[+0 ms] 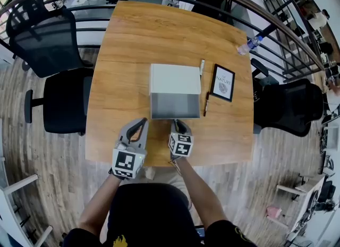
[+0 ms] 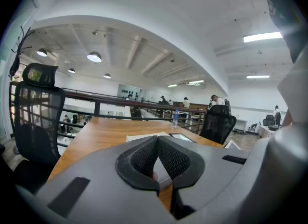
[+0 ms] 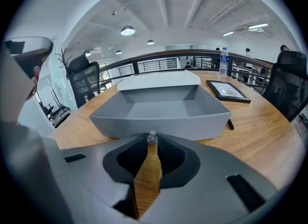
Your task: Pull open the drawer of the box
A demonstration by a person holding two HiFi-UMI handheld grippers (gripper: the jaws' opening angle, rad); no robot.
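A white box [image 1: 175, 78] stands mid-table with its grey drawer [image 1: 175, 106] pulled out toward me; the drawer is empty inside [image 3: 161, 110]. My right gripper [image 1: 177, 122] sits at the drawer's front wall. In the right gripper view the right gripper [image 3: 152, 141] is shut on the small clear knob [image 3: 152, 137] at the front's middle. My left gripper [image 1: 142, 121] hovers to the left of the drawer, apart from it. The left gripper [image 2: 157, 138] has its jaws closed together at the tips with nothing between them. The box top [image 2: 142, 137] shows just beyond it.
A framed picture [image 1: 222, 82] lies right of the box, with a pen [image 1: 202, 67] and a dark marker [image 1: 206, 103] between them. A water bottle [image 1: 248, 45] lies near the far right edge. Black chairs [image 1: 64, 100] [image 1: 289, 105] flank the table; a railing runs behind.
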